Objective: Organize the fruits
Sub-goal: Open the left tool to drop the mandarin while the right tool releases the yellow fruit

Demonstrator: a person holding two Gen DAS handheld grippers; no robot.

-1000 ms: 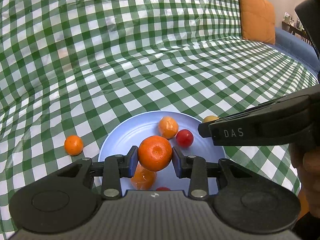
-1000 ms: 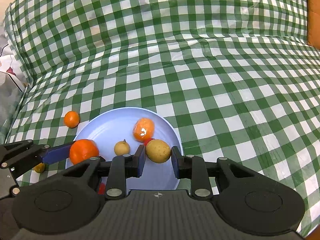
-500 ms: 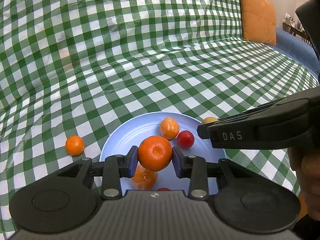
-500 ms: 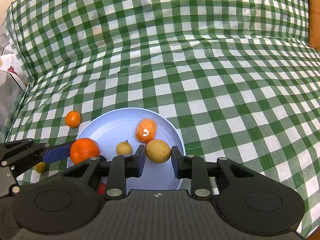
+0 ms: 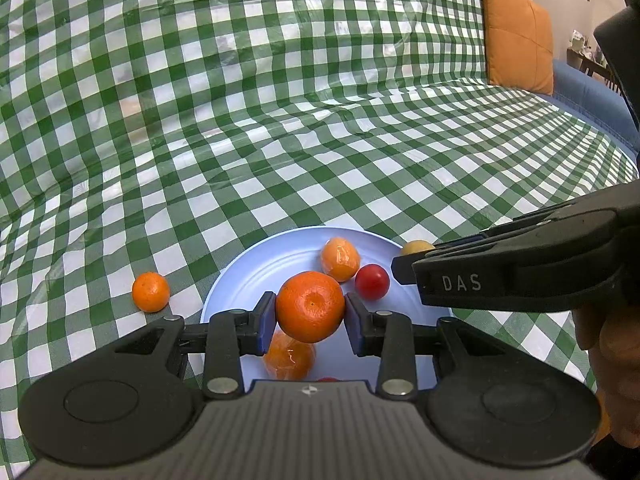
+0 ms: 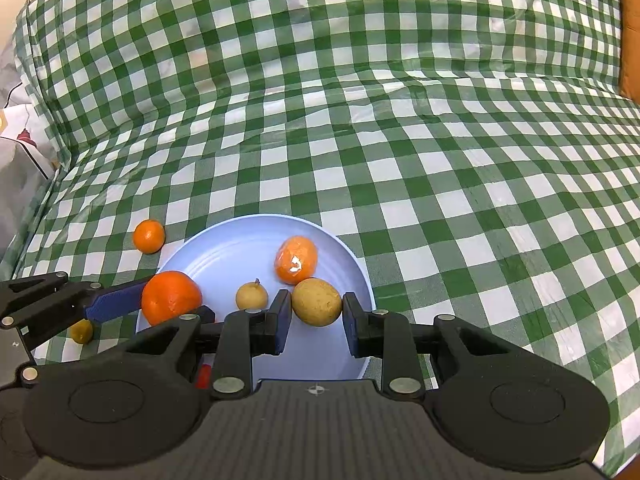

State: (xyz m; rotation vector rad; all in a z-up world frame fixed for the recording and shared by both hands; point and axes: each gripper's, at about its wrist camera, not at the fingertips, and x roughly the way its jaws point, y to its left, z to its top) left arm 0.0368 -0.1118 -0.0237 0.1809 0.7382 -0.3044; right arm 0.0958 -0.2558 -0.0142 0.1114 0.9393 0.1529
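Beside the plate (image 6: 352,264), a tangerine (image 6: 149,236) lies on checked cloth (image 6: 400,140)

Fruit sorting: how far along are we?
Partway. Done: the blue plate already holds a wrapped orange fruit, a small tan fruit and a red one. In hand: the left gripper grips an orange and the right gripper a yellow-brown fruit, both over the plate. Left: a small orange and a small yellowish fruit on the cloth.
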